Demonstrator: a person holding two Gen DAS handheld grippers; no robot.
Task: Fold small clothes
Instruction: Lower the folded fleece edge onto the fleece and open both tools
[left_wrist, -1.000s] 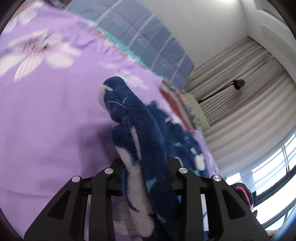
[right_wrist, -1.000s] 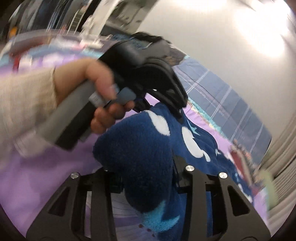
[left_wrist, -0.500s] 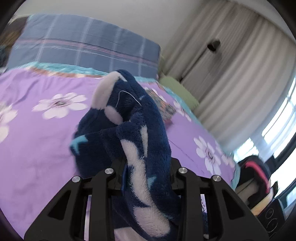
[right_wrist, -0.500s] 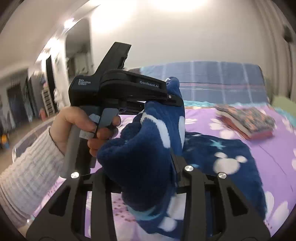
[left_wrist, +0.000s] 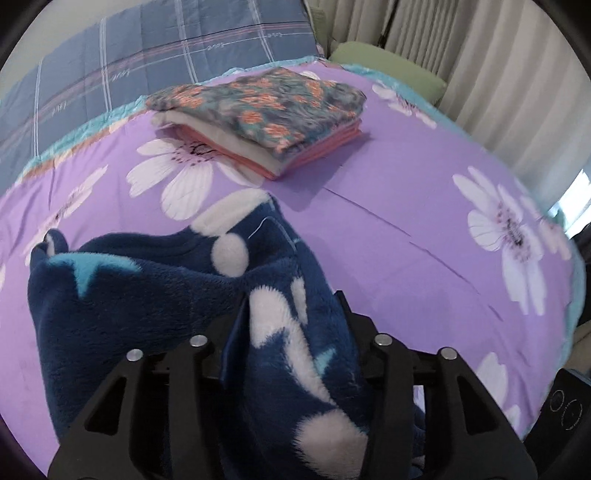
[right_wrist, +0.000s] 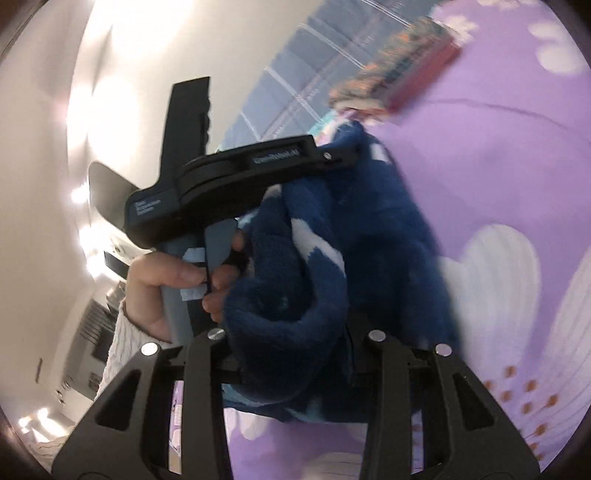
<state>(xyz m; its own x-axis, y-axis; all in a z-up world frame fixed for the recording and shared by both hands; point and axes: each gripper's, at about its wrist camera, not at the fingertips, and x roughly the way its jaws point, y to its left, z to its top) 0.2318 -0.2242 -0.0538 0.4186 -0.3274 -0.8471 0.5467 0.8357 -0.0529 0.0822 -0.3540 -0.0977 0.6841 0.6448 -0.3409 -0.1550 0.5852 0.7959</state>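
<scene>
**Both grippers clamped on one fleece garment above the bed**

Where the purple floral bedspread (left_wrist: 388, 236) fills most of the left wrist view, it lies flat, with a blue checked quilt (left_wrist: 155, 55) along its far edge and pale curtains (left_wrist: 491, 62) beyond that.

A navy fleece garment (left_wrist: 155, 295) with white spots and light-blue stars is bunched between the two grippers at the near side of the bed. Whether its lower folds touch the bedspread cannot be told.

A folded stack of clothes (left_wrist: 266, 103), floral piece on top and pink and cream layers beneath, rests on the bedspread well apart from the garment, towards the quilt.

Left gripper (left_wrist: 291, 339): jaws closed tight on a thick fold of the fleece, which rises between the fingers.

Right gripper (right_wrist: 291, 332): jaws likewise pinched on a rolled wad of the same garment (right_wrist: 354, 236).

The right wrist view, which is blurred, shows the left hand (right_wrist: 166, 291) around the grey handle of its gripper, a cream knit cuff at the wrist.
</scene>
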